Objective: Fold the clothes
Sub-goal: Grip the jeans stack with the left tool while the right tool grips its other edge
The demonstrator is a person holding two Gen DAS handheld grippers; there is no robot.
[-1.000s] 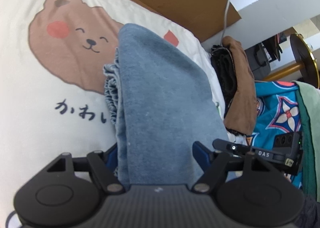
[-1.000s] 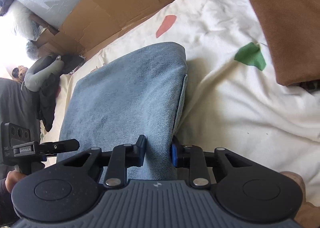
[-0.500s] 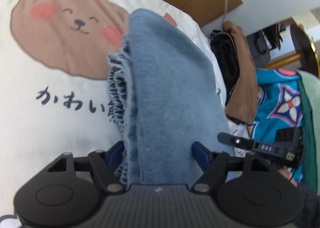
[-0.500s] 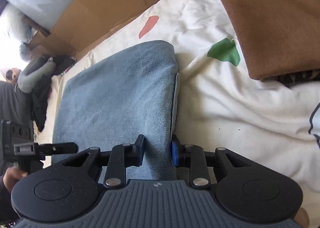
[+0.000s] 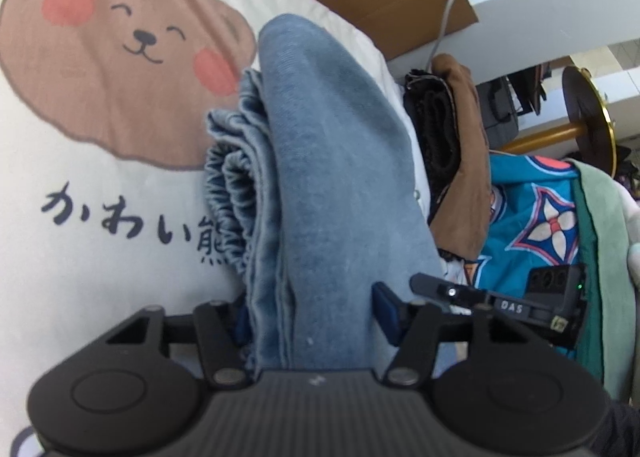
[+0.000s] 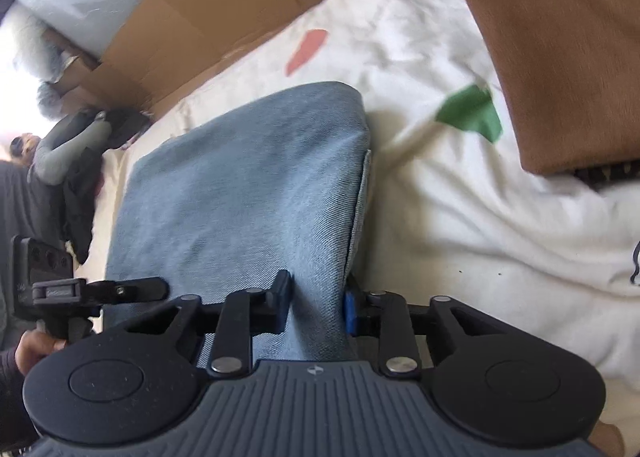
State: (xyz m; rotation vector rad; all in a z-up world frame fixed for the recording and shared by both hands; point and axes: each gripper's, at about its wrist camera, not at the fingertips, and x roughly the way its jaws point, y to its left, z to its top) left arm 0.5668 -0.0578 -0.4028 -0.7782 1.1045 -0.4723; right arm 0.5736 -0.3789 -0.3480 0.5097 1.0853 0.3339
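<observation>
You hold the folded jeans with both tools.
Your left hand-held gripper and right hand-held gripper each pinch the blue jeans at frame bottom, over the bear sheet.

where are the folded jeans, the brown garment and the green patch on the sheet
folded jeans (image 6: pixel 248 193), right wrist view, top denim face
brown garment (image 6: pixel 560 57), right wrist view, middle of its flat face
green patch (image 6: pixel 472 113), right wrist view, patch centre

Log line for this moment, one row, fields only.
stage: carrying folded garment | left gripper: shut on blue denim garment | right gripper: shut on same garment | under: white printed bedsheet | nearby: brown garment
</observation>
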